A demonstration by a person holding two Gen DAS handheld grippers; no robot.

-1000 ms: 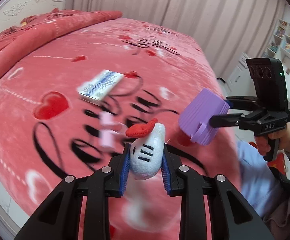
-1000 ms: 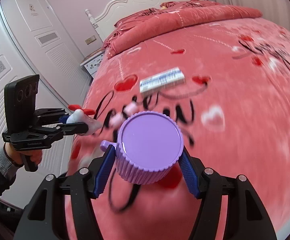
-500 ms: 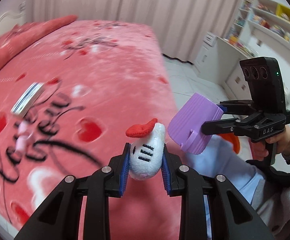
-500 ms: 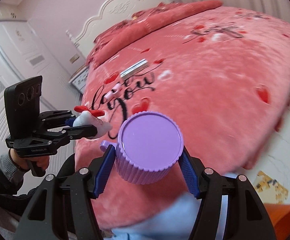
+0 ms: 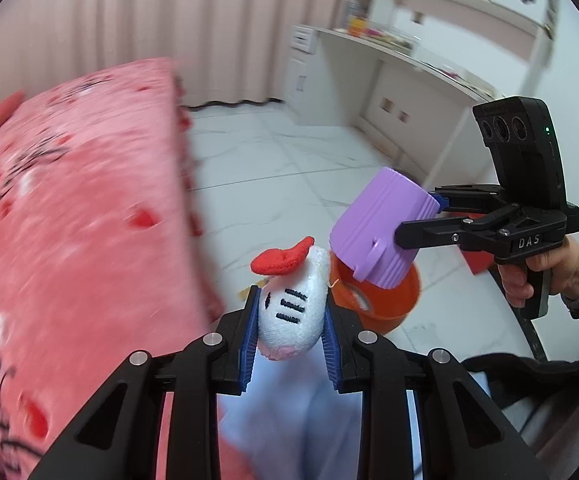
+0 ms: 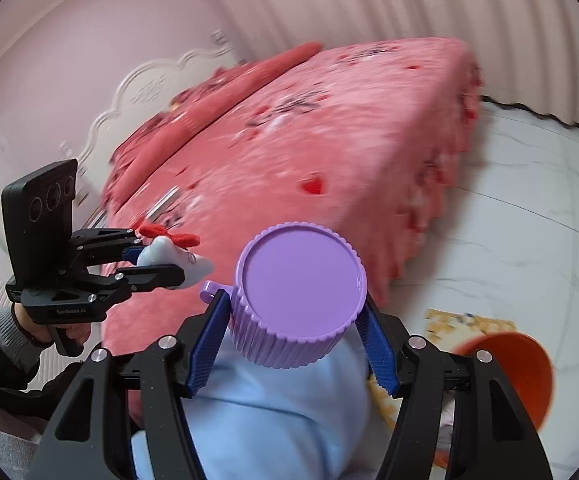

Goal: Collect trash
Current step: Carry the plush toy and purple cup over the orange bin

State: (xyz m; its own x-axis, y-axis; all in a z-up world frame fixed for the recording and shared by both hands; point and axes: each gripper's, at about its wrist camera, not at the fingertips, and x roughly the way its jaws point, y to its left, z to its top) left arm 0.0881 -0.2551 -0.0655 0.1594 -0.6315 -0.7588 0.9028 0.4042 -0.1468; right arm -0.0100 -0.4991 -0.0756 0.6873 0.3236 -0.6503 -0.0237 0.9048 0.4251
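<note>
My left gripper [image 5: 289, 332] is shut on a small white plush toy [image 5: 295, 316] with a red bow and black whisker marks. It also shows in the right wrist view [image 6: 173, 258], held at the left. My right gripper [image 6: 293, 350] is shut on a ribbed purple cup [image 6: 299, 292], its flat base facing the camera. In the left wrist view the purple cup [image 5: 381, 226] hangs tilted just above an orange bin [image 5: 385, 300] on the floor. The orange bin [image 6: 525, 368] shows at the lower right of the right wrist view.
The pink bed [image 5: 69, 220] with red hearts lies to the left, its edge near the bin. White tiled floor [image 5: 289, 160] stretches ahead. A white desk with shelves [image 5: 409, 68] stands at the back right. Light blue clothing [image 6: 269, 420] is under both grippers.
Both grippers have swung away from the bed toward the floor, each still holding its item. The orange bin has come into view below the purple cup.
</note>
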